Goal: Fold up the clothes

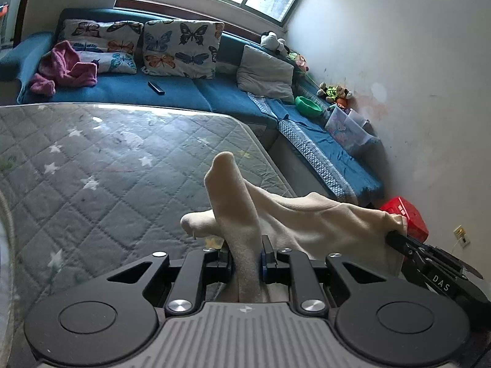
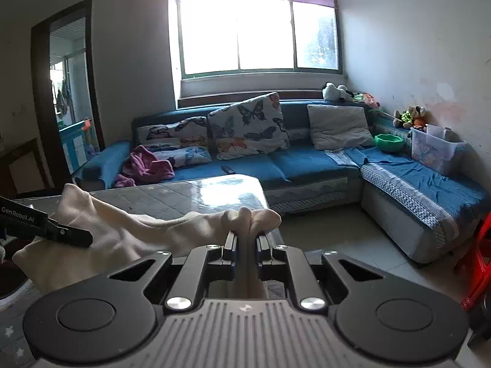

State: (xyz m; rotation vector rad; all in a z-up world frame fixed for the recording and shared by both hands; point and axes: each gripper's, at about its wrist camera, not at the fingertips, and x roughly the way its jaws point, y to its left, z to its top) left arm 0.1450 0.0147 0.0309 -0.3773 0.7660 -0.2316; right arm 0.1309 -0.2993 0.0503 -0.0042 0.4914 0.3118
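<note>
A cream fleece garment [image 1: 300, 217] is stretched in the air between both grippers, above a table with a grey star-quilted cover [image 1: 92, 168]. My left gripper [image 1: 245, 254] is shut on one bunched edge of it, which sticks up past the fingers. My right gripper [image 2: 247, 239] is shut on the other edge of the cream garment [image 2: 122, 233]. In the left wrist view the right gripper [image 1: 396, 236] shows at the right, pinching the cloth. In the right wrist view the left gripper [image 2: 86, 239] shows at the left, against the cloth.
A blue corner sofa [image 2: 307, 162] runs along the far wall with butterfly cushions [image 2: 248, 125], a pink garment [image 2: 147, 165], a remote [image 2: 227, 170], a green bowl [image 2: 389, 142] and a clear box [image 2: 435, 150]. A red stool [image 2: 478, 263] stands at right; a doorway [image 2: 70, 104] at left.
</note>
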